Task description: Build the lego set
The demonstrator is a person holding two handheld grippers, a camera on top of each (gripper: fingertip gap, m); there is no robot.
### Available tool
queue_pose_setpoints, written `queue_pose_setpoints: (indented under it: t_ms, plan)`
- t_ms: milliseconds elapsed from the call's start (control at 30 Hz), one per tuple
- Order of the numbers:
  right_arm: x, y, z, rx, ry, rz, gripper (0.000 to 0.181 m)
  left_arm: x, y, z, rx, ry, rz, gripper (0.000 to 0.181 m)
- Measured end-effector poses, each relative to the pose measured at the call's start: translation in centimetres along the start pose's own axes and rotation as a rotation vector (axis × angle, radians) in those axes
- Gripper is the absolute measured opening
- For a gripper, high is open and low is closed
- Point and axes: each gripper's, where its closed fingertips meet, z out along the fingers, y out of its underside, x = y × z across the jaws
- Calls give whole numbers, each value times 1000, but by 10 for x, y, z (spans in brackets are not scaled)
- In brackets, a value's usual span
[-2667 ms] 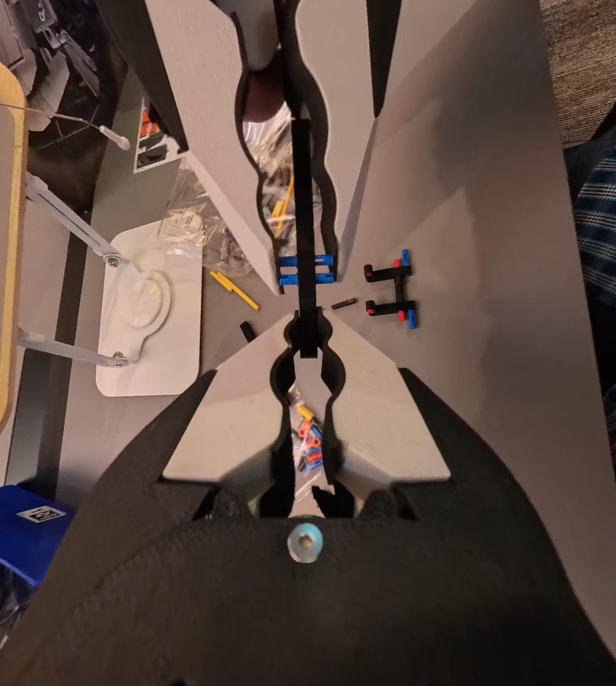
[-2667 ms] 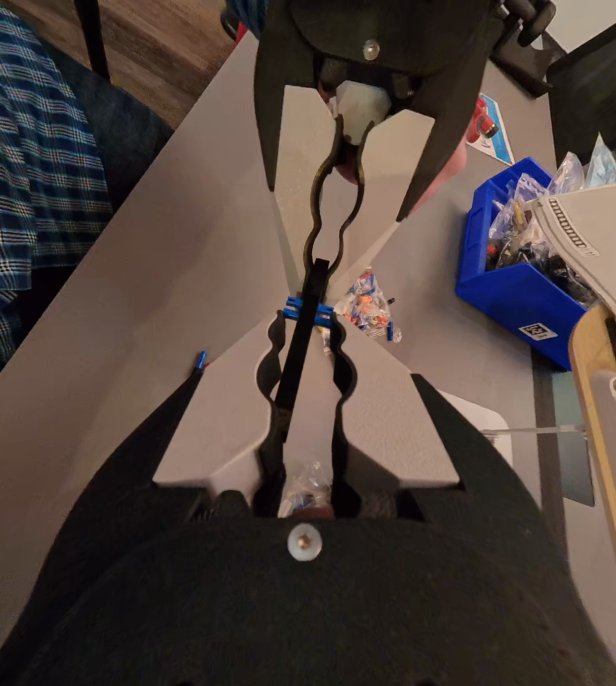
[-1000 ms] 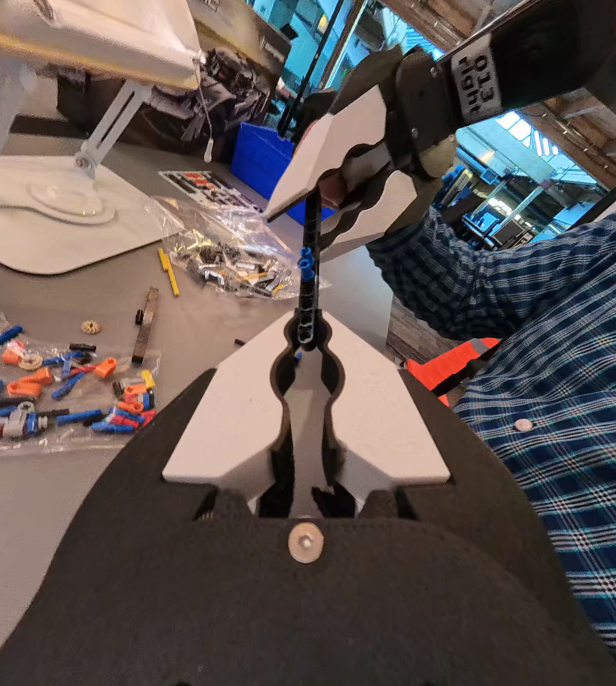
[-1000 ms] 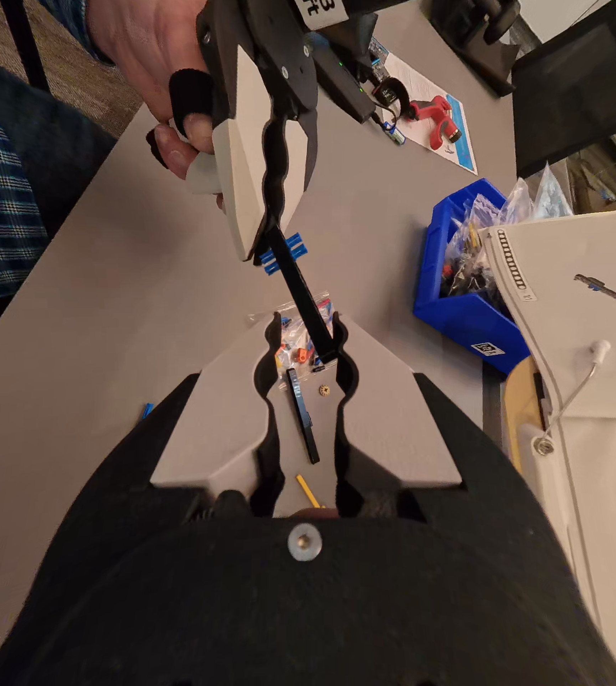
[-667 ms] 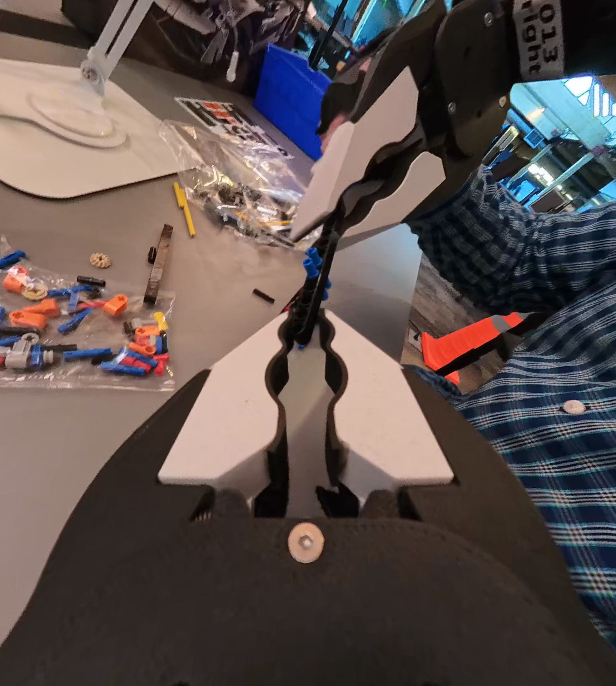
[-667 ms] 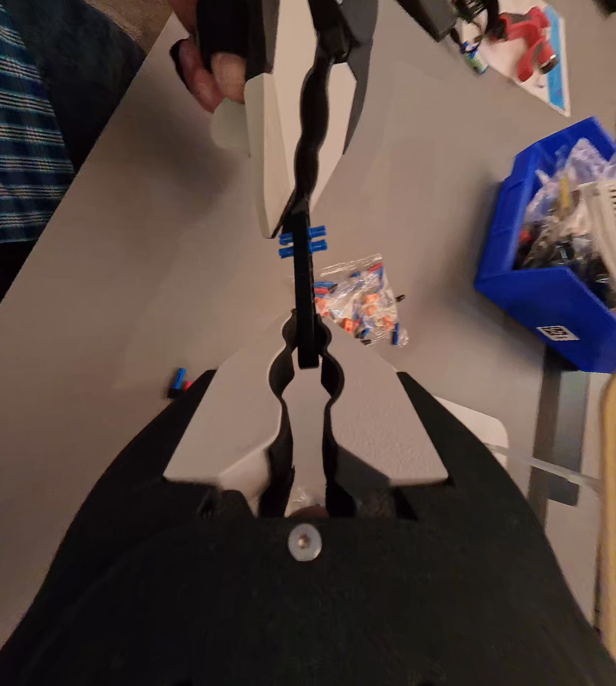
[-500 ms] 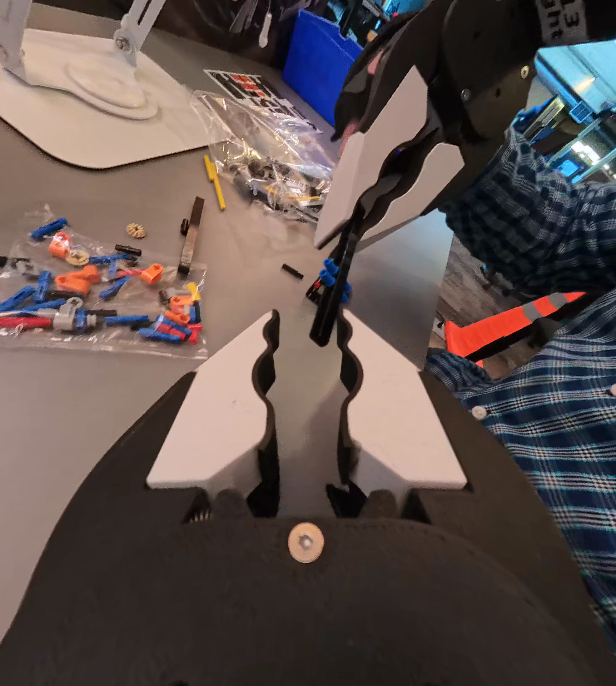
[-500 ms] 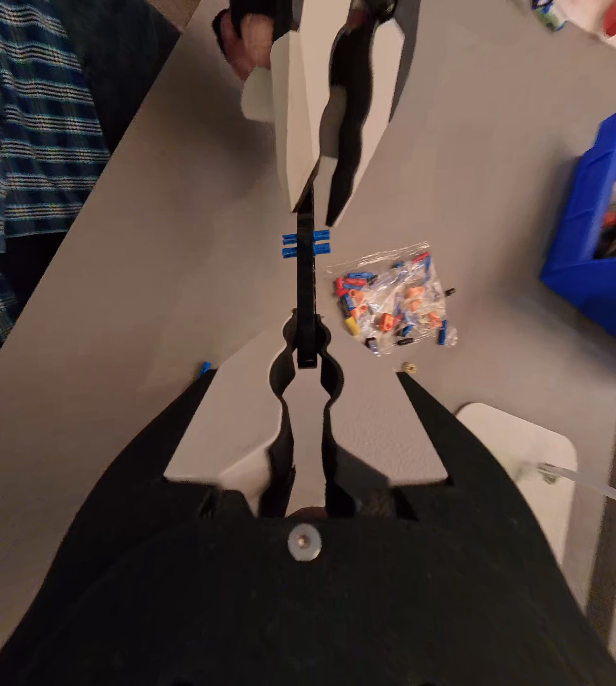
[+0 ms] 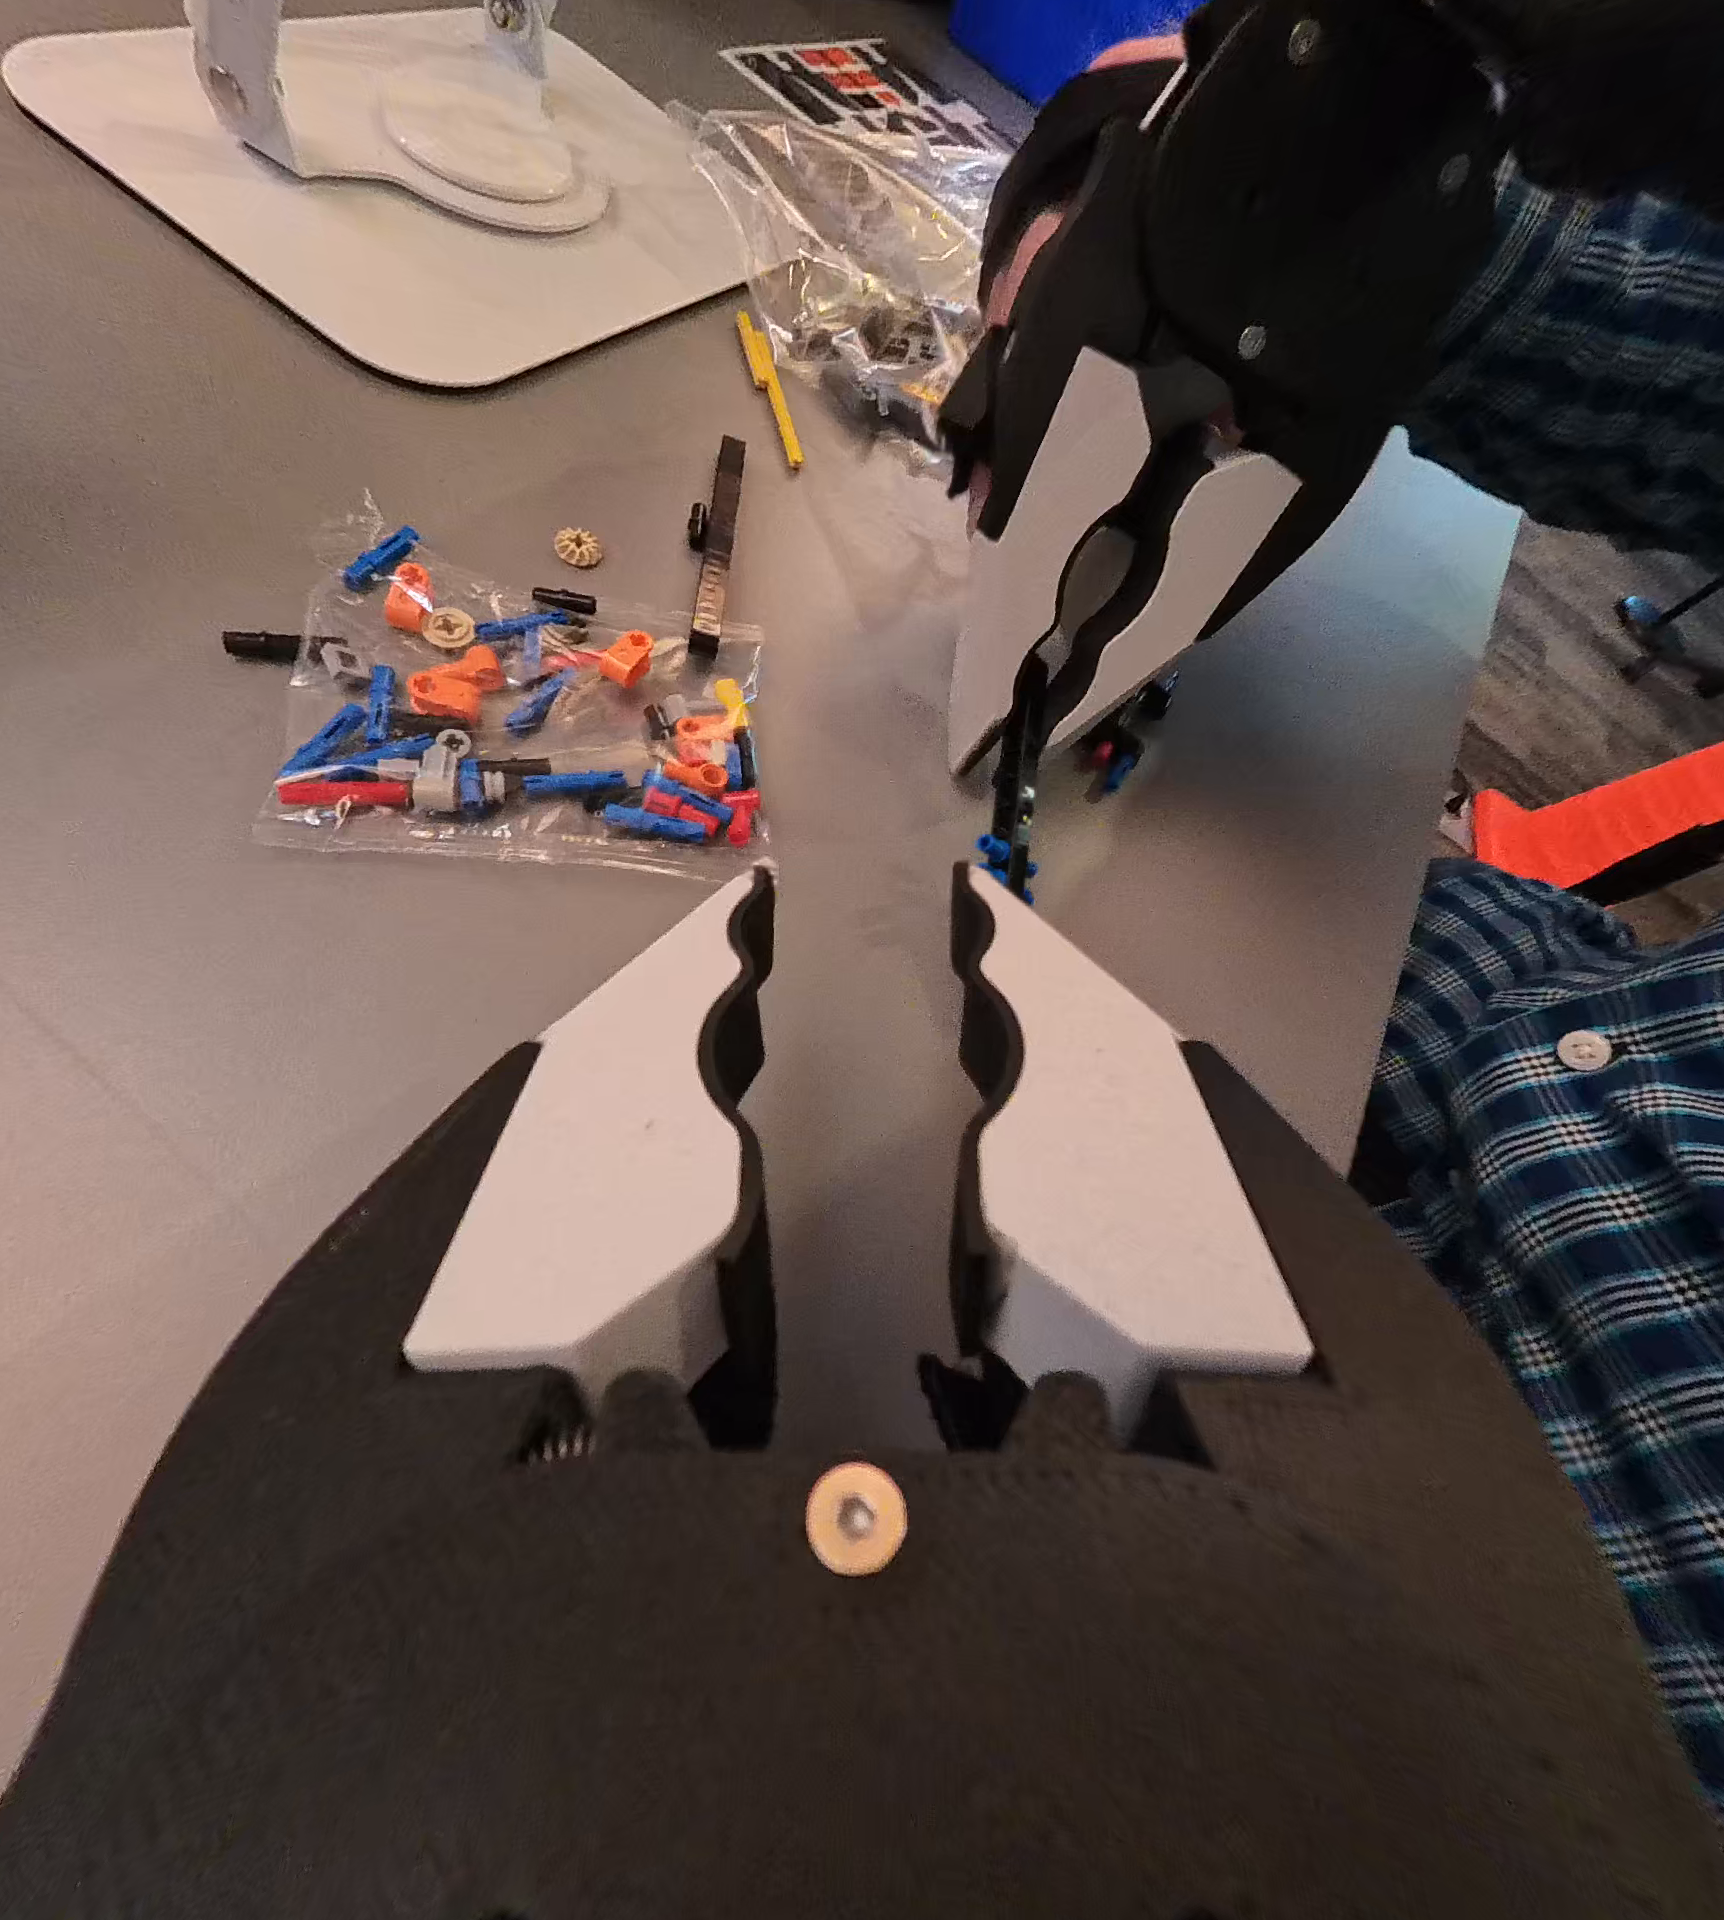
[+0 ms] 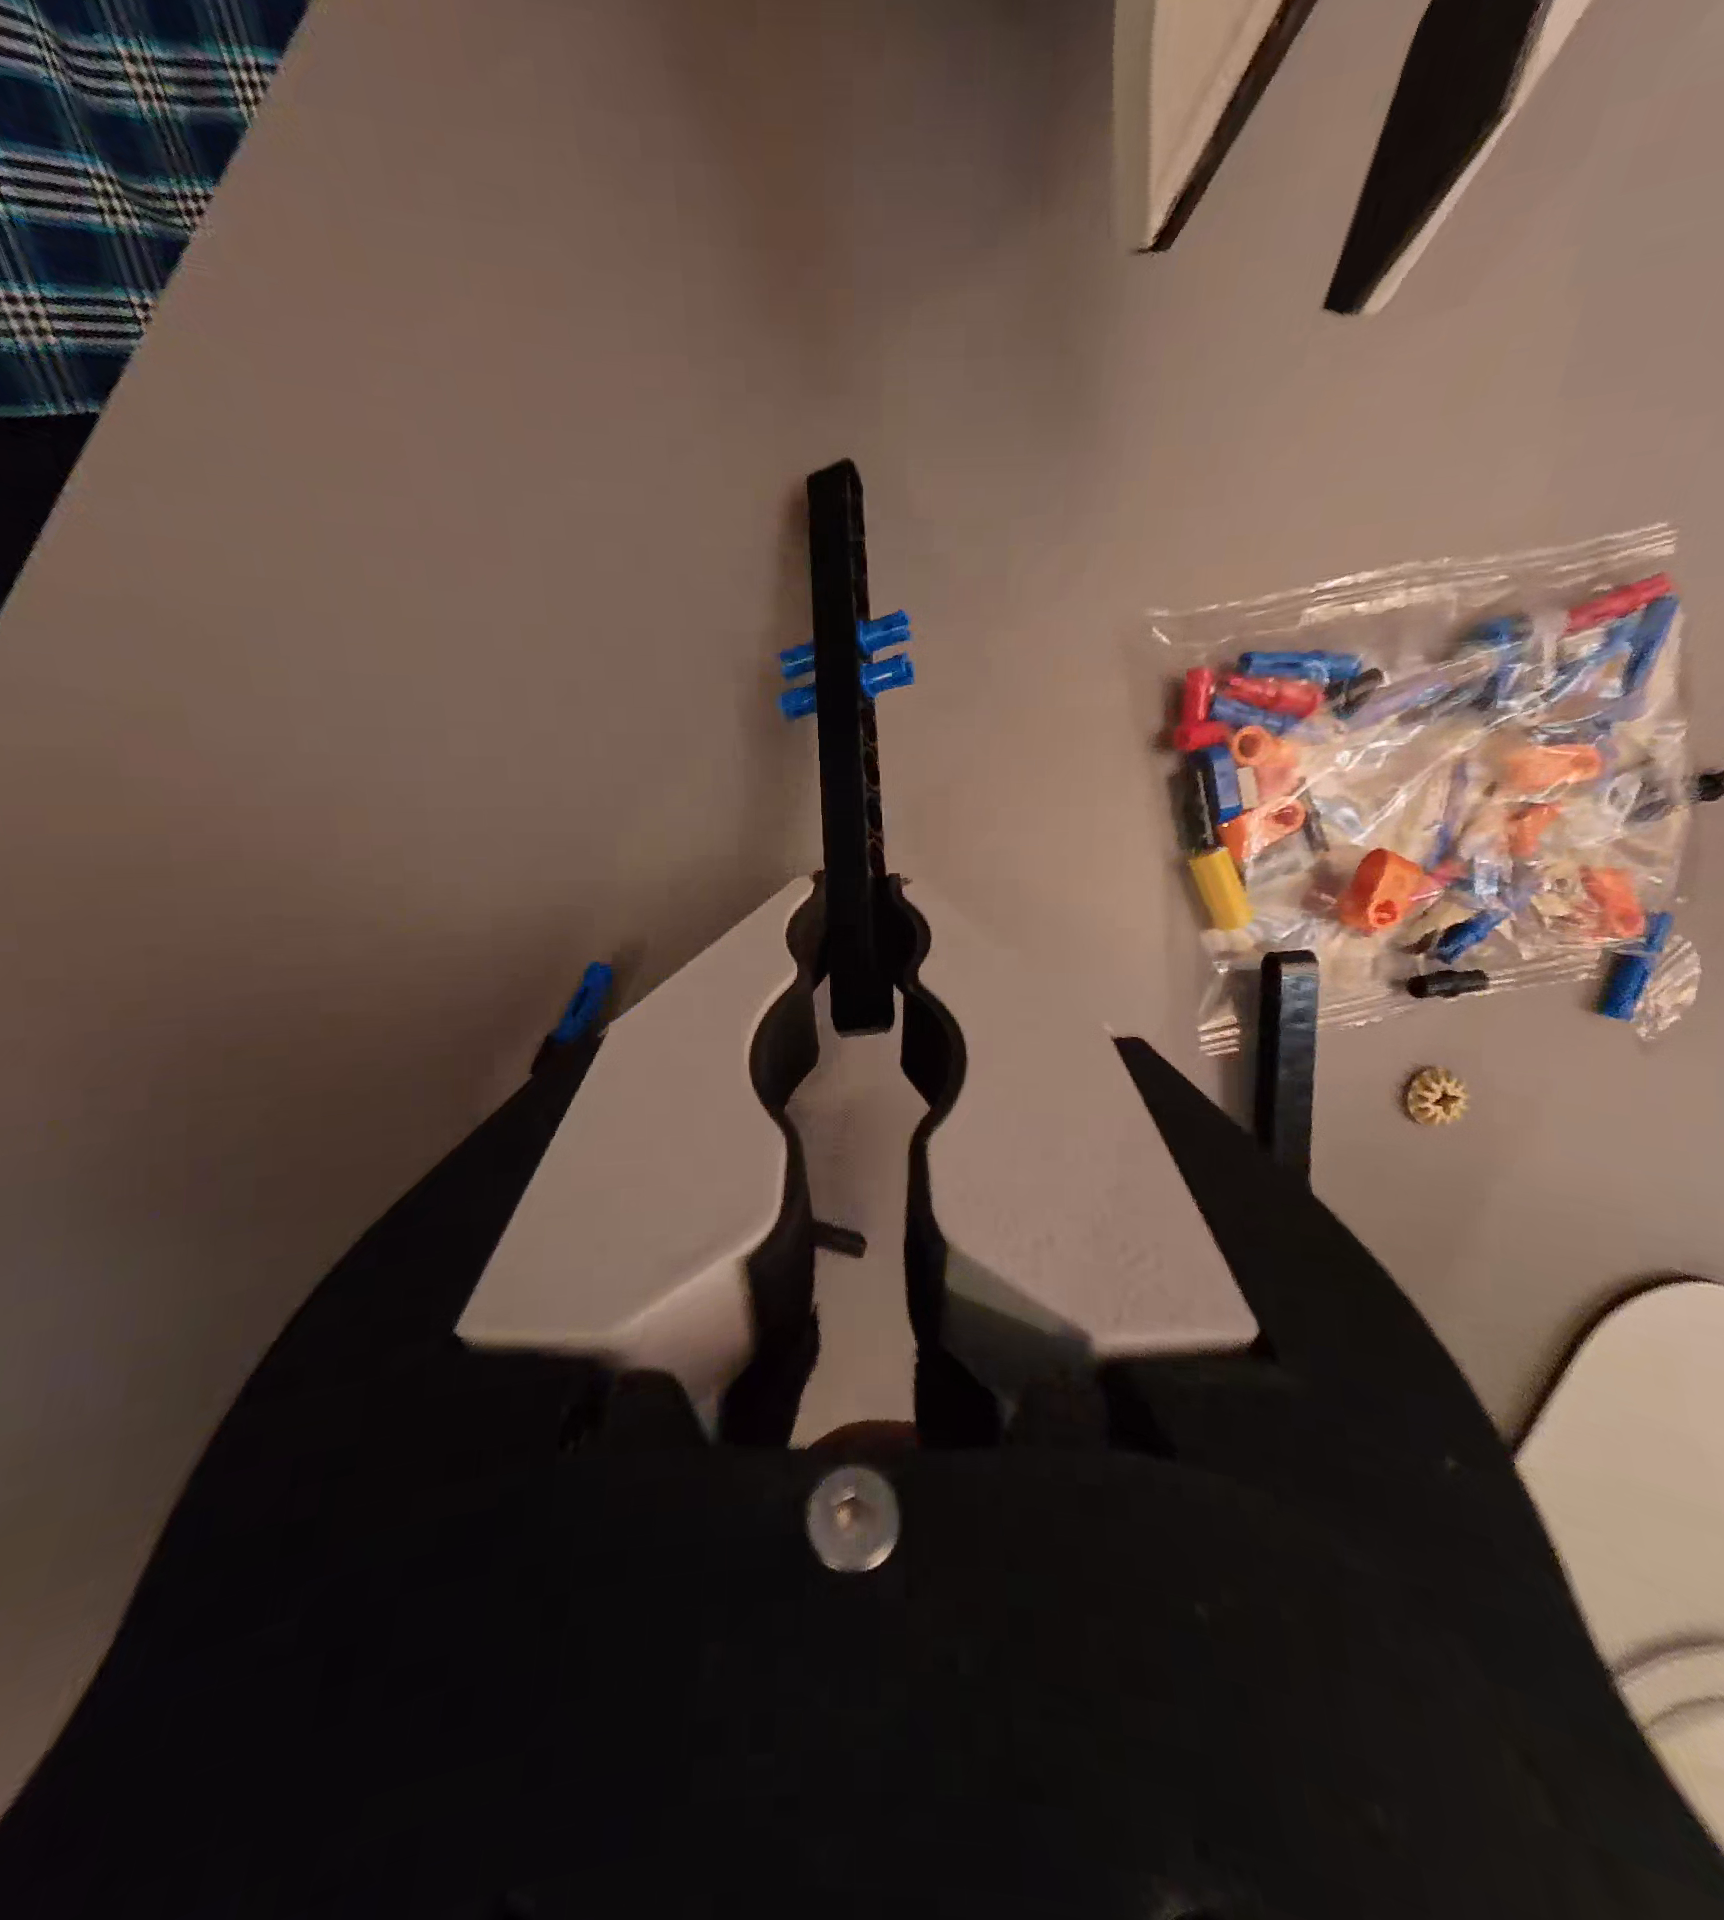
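In the left wrist view, the left gripper (image 9: 856, 883) is seen with its jaws spread wide and nothing between them, above the grey table (image 9: 110, 1039). Ahead of its right fingertip, the right gripper (image 9: 1029, 717) is seen pinched on the upper end of a black Technic beam (image 9: 1019, 790); the beam's lower end and its blue pins (image 9: 991, 847) are partly hidden behind that fingertip. A clear bag of small parts (image 9: 525, 707) in blue, orange, red and yellow lies toward the table's left side, with a tan gear (image 9: 578, 547) and a loose black beam (image 9: 716, 561) just beyond it. A second clear bag (image 9: 858, 270) and a yellow axle (image 9: 770, 390) lie farther back beside a white stand base (image 9: 370, 208), which is cut off at the top. A printed sheet (image 9: 868, 88) at the far edge is too blurred to be read. A small assembly (image 9: 1128, 727) with red and blue pieces is mostly hidden behind the right gripper, near the table's right edge. In the right wrist view, the right gripper (image 10: 858, 894) is shown clamped on the near end of the black Technic beam (image 10: 842, 727), whose blue pins (image 10: 842, 660) stick out on both sides. The bag of parts (image 10: 1429, 790) lies to the right, and the loose black beam (image 10: 1284, 1049) is partly covered by the gripper body. The tips of the left gripper (image 10: 1263, 265) are cut off at the top edge. No writing can be made out in this view.
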Motion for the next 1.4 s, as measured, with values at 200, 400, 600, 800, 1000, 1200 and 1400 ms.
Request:
queue_pose_setpoints:
  t_ms: [200, 400, 600, 800, 1000, 1200, 1400]
  plan:
    - [7, 4, 0, 2, 34, 40, 21, -13, 2, 5, -25, -63, 58, 31]
    - [35, 3, -25, 107, 121, 178, 21, -35, -15, 11, -24, -151, 149, 31]
    - [96, 13, -34, 148, 261, 479, 12, -68, -29, 24, -41, -251, 224, 30]
    - [121, 21, -11, 96, 296, 658, 10, -83, -20, 40, -131, -311, 309, 30]
    - [127, 25, 2, 44, 314, 717, 12, -82, -13, 46, -141, -303, 298, 30]
    - [129, 27, 4, 10, 347, 697, 3, -83, -12, 47, -155, -303, 304, 29]
    - [129, 26, 2, 18, 354, 688, 2, -84, -12, 47, -149, -302, 295, 28]
